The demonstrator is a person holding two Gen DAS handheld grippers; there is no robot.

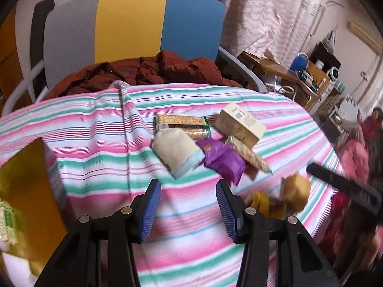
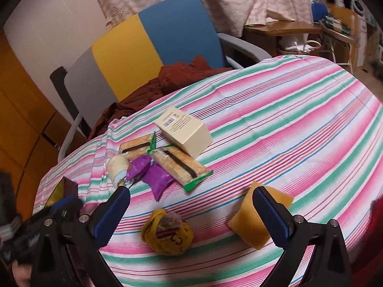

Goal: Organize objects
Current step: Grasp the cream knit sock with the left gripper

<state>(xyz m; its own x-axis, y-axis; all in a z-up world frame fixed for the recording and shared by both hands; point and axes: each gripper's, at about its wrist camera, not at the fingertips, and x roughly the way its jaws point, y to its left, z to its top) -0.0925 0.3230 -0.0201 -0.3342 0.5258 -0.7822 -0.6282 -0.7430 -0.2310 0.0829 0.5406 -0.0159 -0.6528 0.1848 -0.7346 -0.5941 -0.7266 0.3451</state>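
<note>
Both grippers hover empty, jaws spread: left gripper [image 1: 188,206] faces the beige pouch [image 1: 176,154] on the striped surface [image 2: 275,119]; right gripper [image 2: 191,211] should drop squarely around the yellow packet [image 2: 167,235] nearby.

A home: striped tablecloth [image 1: 95,124], draped curtains [image 1: 263,12], cluttered wooden desk [image 1: 275,68].

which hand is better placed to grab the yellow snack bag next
Right. The right tongs are open, with the yellow snack bag lying just ahead between their tips. The left tongs are open too, but the bag lies off to their right.
</note>
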